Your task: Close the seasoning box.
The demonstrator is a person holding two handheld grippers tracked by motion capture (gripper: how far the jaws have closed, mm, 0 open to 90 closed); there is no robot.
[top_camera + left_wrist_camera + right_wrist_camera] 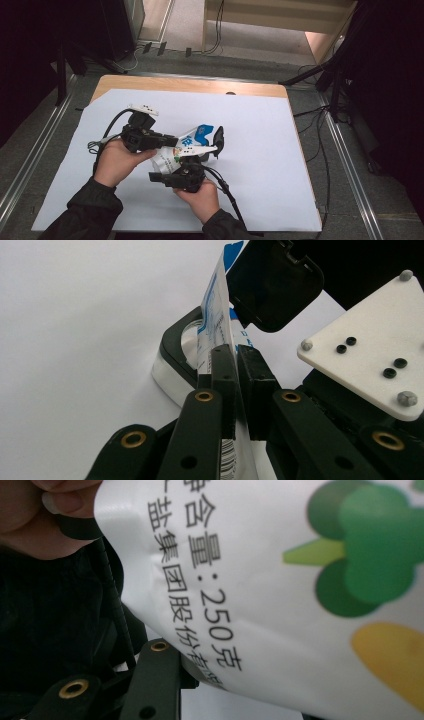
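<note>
Pouch (pixel 186 149) printed white-blue, contents unseen; left gripper (pixel 235 390) clamps edge, right gripper (pixel 200 160) grips body.

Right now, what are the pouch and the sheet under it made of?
Pouch: likely thin plastic film, glossy white with printed colours; it creases and bends where the left hand-held gripper pinches its edge. Sheet: looks like matte white paper or thin plastic, flat over the wooden table; can't tell which.
</note>
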